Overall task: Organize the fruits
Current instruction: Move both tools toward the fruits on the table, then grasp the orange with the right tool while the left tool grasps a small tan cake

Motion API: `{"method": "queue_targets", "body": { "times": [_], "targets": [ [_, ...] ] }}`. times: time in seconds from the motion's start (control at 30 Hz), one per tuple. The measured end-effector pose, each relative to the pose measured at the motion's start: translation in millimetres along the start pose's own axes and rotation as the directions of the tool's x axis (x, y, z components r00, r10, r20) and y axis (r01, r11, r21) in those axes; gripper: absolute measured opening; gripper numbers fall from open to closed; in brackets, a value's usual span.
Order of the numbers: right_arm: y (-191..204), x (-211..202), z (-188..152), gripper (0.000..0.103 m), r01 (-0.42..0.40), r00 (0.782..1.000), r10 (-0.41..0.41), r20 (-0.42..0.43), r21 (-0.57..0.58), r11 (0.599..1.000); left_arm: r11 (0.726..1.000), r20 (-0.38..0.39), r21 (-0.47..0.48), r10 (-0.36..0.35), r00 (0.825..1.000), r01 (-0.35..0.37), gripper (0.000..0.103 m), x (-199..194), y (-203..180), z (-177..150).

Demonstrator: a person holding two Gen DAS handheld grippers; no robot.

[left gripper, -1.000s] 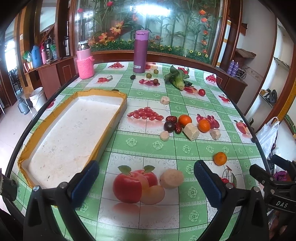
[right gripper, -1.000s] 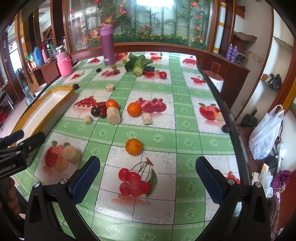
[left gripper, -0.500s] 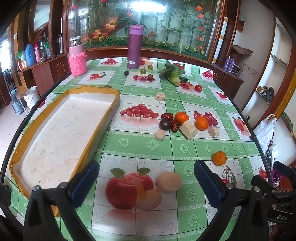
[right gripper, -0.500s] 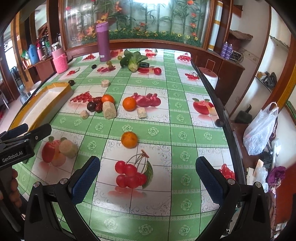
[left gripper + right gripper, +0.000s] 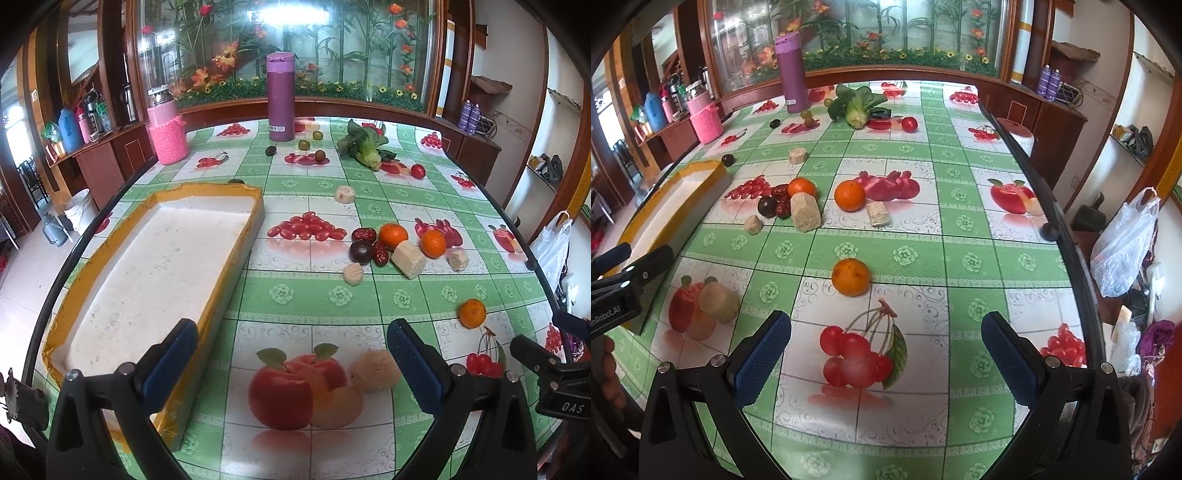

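A white foam tray with yellow taped rim (image 5: 207, 258) lies on the left of the table; its near corner shows in the right wrist view (image 5: 698, 177). My left gripper (image 5: 291, 354) is open and empty above a pale round fruit (image 5: 375, 371), also seen in the right wrist view (image 5: 718, 301). My right gripper (image 5: 886, 350) is open and empty, just short of a lone orange (image 5: 850, 277), which shows in the left wrist view (image 5: 472, 313). Two oranges (image 5: 393, 235), a dark plum (image 5: 361, 252), red dates and beige chunks (image 5: 408, 258) cluster mid-table.
A purple flask (image 5: 280, 101), a pink knitted jar (image 5: 167, 133), a leafy green vegetable (image 5: 364, 147), a small tomato (image 5: 418, 171) and several small dark fruits stand at the far end. The table's right edge (image 5: 1052, 206) drops off to a plastic bag (image 5: 1123, 254).
Both grippers have moved forward and lower toward the table. The pale fruit and the lone orange look nearer. Nothing was grasped.
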State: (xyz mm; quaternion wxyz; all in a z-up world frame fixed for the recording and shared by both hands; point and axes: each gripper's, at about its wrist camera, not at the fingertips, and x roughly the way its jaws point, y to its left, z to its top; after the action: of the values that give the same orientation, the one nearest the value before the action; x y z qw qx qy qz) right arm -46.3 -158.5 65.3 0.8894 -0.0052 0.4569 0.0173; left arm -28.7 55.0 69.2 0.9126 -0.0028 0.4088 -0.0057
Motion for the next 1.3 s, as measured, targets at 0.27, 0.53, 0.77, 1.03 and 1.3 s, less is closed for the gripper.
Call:
{"method": "queue_targets", "body": {
  "times": [0.27,0.53,0.77,1.03,1.3],
  "targets": [
    [8.6,38.8,16.0,0.098,-0.034,0.999,0.033,-0.030,-0.040,0.999,1.000,-0.029,0.023,0.018,0.999,-0.017,0.103,5.2,5.2,-4.6],
    [11.8,70.6,16.7,0.047,-0.108,0.989,0.102,-0.107,-0.053,0.993,0.999,-0.049,0.037,0.027,0.998,-0.025,0.103,11.4,7.7,-5.3],
    [6.9,60.7,16.2,0.031,-0.119,0.992,0.115,-0.056,-0.067,0.991,0.998,-0.075,0.061,0.011,0.997,-0.007,0.103,23.7,-6.7,0.0],
    [-9.6,42.4,8.4,0.031,-0.084,0.996,0.081,-0.037,-0.094,0.992,0.992,-0.113,0.122,-0.015,0.994,0.029,0.099,58.6,-37.7,24.8],
    [-12.0,36.9,6.9,0.032,-0.106,0.994,0.104,-0.023,-0.118,0.987,0.994,-0.199,0.046,-0.090,0.976,0.101,0.061,100.0,-42.1,40.9]
  ]
}}
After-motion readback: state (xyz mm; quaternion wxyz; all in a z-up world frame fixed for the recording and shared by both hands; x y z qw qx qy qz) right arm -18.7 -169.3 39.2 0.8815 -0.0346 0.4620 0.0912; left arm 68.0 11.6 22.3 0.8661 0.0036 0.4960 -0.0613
